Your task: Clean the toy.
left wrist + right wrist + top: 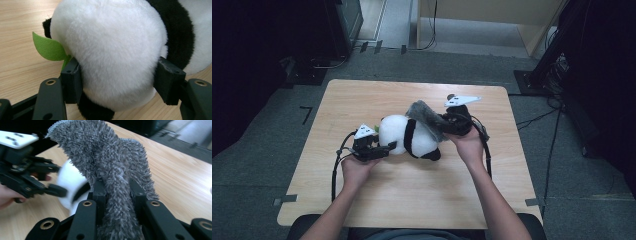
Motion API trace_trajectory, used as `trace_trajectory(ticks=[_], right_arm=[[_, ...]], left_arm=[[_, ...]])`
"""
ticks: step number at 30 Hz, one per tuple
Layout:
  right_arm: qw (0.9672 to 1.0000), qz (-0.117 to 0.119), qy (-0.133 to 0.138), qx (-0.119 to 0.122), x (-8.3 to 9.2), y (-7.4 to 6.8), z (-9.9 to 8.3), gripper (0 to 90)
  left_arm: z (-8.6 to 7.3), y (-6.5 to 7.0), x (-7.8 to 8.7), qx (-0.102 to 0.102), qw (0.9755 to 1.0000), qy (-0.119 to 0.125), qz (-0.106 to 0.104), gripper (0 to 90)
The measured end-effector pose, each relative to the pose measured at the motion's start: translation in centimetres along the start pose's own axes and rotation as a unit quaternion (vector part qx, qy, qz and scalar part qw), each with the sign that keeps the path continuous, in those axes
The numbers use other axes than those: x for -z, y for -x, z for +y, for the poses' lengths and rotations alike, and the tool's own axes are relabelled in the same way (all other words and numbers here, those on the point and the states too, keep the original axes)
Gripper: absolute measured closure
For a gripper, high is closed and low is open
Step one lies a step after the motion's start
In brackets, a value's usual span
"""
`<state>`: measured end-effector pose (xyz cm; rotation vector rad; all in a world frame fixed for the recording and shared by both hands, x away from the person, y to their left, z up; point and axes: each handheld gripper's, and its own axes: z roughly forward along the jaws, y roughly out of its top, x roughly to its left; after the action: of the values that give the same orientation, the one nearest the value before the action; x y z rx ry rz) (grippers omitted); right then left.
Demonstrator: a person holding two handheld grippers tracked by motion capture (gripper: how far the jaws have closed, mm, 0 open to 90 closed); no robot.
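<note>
Panda [408,136], mid-table, squeezed by my left gripper [120,75]; right gripper [117,192] pinching grey cloth [110,162] over its far side: plush may squirm free, cloth may slip off.

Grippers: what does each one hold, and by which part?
Left gripper clamps the plush panda by its white head; right gripper pinches the grey fuzzy cloth at its bunched lower end.

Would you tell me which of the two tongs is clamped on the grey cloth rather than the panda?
The right tongs: they pinch the shaggy grey cloth, while the left tongs squeeze the panda.
</note>
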<state>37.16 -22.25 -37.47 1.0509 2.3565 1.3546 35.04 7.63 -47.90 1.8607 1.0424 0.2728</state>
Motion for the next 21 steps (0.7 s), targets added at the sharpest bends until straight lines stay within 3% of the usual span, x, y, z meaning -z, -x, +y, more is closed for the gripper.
trace_trajectory(ticks=[8,16,18,21], right_arm=[[0.9987,0.027,-0.032,0.031,-4.6,-3.2,1.7,73.0],[0.9966,0.036,-0.06,0.044,-8.1,-4.7,1.6,67.6],[0.9967,0.037,-0.051,0.051,-8.3,-5.0,1.7,60.2],[0.9972,0.036,-0.031,0.057,-8.4,-5.3,1.7,63.7]], left_arm=[[0.0,0.0,0.0,0.0,1.0,0.0,0.0,33.3],[0.1,0.0,0.1,0.002,1.0,-0.002,0.001,33.3],[0.1,0.0,0.1,0.002,1.0,-0.001,0.001,33.2],[0.1,0.1,0.1,0.001,1.0,-0.002,0.002,33.3]])
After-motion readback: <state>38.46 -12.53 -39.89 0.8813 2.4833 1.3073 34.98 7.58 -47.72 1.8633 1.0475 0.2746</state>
